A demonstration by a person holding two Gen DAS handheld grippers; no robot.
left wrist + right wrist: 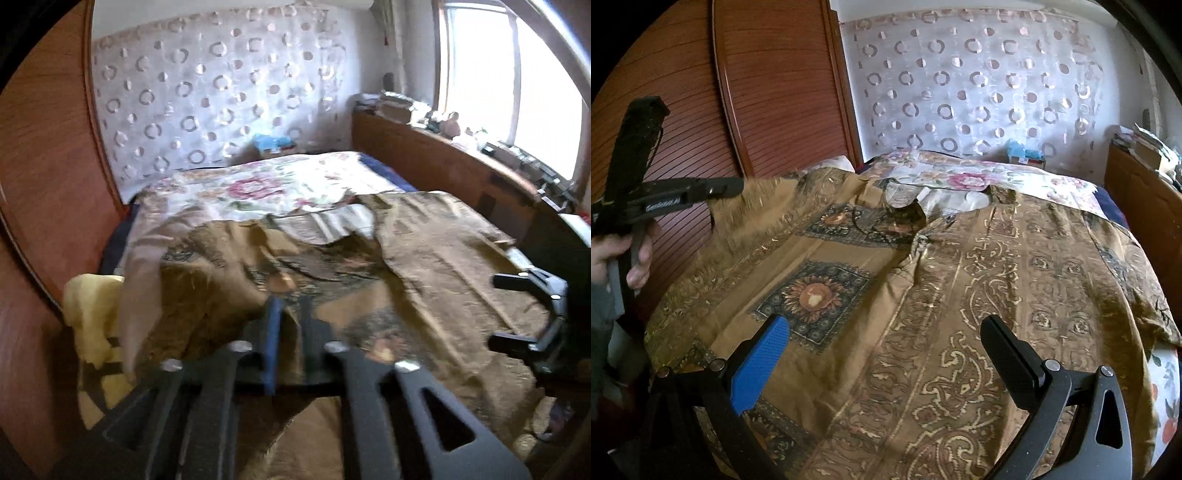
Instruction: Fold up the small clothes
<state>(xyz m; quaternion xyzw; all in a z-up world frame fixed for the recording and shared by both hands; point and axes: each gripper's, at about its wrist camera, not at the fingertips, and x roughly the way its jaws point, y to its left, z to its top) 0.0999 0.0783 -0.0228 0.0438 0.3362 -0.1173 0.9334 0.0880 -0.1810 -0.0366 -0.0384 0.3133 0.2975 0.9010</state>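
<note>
A brown patterned garment (960,280) lies spread over the bed, its neckline (923,206) toward the headboard. My left gripper (290,306) is shut on the garment's left edge, with cloth bunched between the blue and black fingers. In the right wrist view the left gripper (738,184) is held in a hand (631,254), and the gripped edge rises off the bed toward its tips. My right gripper (886,339) stands wide open just above the garment's near part, with nothing between the pads. The left wrist view also catches the right gripper (498,310) at the right edge, open.
Under the garment lies a floral bedsheet (997,177). A wooden wardrobe (768,92) stands close on the left and a circle-patterned curtain (979,81) behind the bed. A cluttered wooden ledge (443,147) runs under the window. A yellow cloth (88,314) lies at the bed's left side.
</note>
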